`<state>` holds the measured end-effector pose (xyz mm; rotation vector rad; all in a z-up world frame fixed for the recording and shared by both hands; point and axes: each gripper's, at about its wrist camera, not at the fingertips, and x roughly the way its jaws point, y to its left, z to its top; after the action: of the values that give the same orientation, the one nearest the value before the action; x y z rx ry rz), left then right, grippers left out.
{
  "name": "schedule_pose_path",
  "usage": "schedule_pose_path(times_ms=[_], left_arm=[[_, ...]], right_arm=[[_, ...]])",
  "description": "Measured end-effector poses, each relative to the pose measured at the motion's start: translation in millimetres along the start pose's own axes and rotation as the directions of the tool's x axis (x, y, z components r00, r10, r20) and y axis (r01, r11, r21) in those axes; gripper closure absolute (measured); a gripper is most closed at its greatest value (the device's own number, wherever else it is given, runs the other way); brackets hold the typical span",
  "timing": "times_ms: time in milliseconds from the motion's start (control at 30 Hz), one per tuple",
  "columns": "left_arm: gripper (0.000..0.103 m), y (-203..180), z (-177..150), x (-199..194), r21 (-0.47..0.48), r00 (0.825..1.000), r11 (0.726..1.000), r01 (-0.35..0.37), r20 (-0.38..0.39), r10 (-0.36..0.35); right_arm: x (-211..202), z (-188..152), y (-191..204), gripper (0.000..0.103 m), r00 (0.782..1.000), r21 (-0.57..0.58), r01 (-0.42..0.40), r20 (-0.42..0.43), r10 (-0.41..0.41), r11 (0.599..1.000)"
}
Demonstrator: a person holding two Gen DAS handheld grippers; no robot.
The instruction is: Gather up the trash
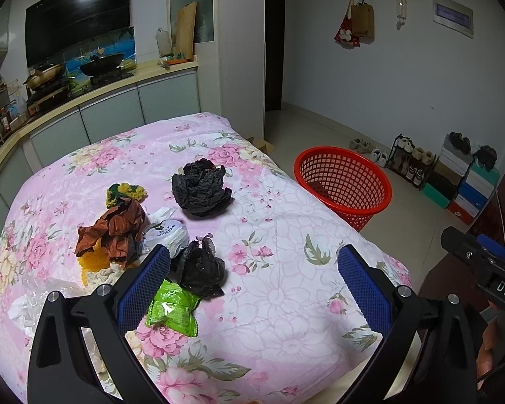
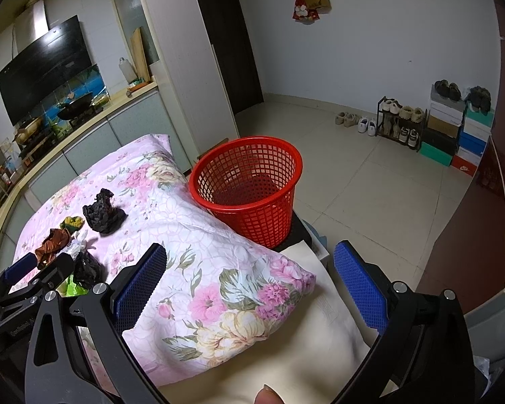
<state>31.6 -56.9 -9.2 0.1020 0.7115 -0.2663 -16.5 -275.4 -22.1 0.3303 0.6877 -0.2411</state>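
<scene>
- Both two-finger tools are hovering with jaws spread wide, gripping nothing: the left gripper (image 1: 252,276) above the trash pile; the right gripper (image 2: 252,282) over the near corner of the pink floral quilt (image 1: 286,303).
- Trash is lying on the quilt: a large crumpled black plastic bag (image 1: 201,188); a smaller black bag (image 1: 200,267); a green foil snack wrapper (image 1: 171,308); a rust-brown crumpled paper (image 1: 112,232); a white round-labelled packet (image 1: 166,234).
- The red mesh plastic basket (image 2: 249,185) is standing just beside the quilt, looking empty; collection seems barely begun.
- The right view is showing the basket's interior; the left view is showing the pile clearly.
</scene>
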Motion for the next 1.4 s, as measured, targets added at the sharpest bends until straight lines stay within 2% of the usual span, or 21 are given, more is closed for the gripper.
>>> schedule_pose_path(times_ms=[633,767,1000,1100,1200,1400], left_arm=[[0.006,6.0,-3.1,11.1,-0.002,0.999,1.000,-0.014,-0.029,0.014],[0.006,13.8,-5.8,21.5,-0.023,0.998,0.999,-0.023,-0.057,0.022],[0.006,20.9,-8.3,29.3,-0.025,0.996,0.999,-0.045,-0.077,0.043],[0.006,35.2,-4.9,27.3,-0.055,0.996,0.997,-0.058,-0.071,0.054],[0.006,64.5,-0.5,20.6,-0.132,0.995,0.988,-0.084,-0.069,0.076],[0.006,136.6,10.6,-4.9,-0.234,0.979,0.951,-0.200,-0.085,0.185]], right_arm=[[21.0,-1.1,-4.3,0.007,0.999,-0.005,0.019,-0.046,-0.019,1.000],[32.0,-4.3,-4.3,0.007,0.997,-0.008,-0.003,-0.077,0.003,1.000],[40.2,-6.6,4.8,0.007,0.997,-0.088,-0.069,-0.048,0.065,0.994],[45.3,-3.1,9.2,0.007,0.992,-0.112,-0.114,-0.061,0.107,0.987],[51.3,2.7,15.3,0.007,0.986,-0.129,-0.160,-0.077,0.151,0.979],[67.3,18.5,32.5,0.007,0.973,-0.147,-0.219,-0.108,0.204,0.965]])
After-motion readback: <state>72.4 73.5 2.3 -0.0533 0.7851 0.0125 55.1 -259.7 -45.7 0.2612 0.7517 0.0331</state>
